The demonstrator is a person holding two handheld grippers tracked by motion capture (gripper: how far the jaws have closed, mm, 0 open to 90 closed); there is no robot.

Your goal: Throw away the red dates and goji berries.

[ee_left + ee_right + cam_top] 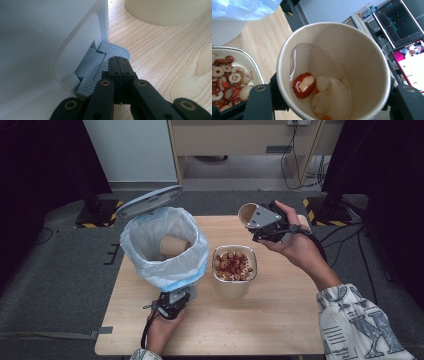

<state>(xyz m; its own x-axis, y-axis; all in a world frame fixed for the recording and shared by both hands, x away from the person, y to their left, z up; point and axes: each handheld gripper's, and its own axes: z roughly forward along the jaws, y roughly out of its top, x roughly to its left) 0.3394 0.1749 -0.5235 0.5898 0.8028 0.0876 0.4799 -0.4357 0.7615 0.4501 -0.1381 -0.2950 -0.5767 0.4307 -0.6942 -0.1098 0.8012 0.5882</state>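
Observation:
A white pedal bin (175, 270) lined with a pale blue bag stands at the table's left with its grey lid (149, 200) raised. An empty paper cup (173, 246) lies inside it. My left gripper (172, 302) is at the bin's foot, shut, with its tips (119, 61) resting on the ribbed grey pedal (112, 50). My right gripper (265, 222) is held above the table's far right, shut on a second paper cup (247, 213). That cup (362, 62) is tilted and holds a little liquid, a red date piece (303, 85) and a few pale pieces.
A cream bowl (235, 287) full of sliced red dates (234, 265) stands mid-table, just right of the bin; its rim (249, 62) lies below and left of the held cup. Bare wood lies in front and to the right. Monitors glow in the background.

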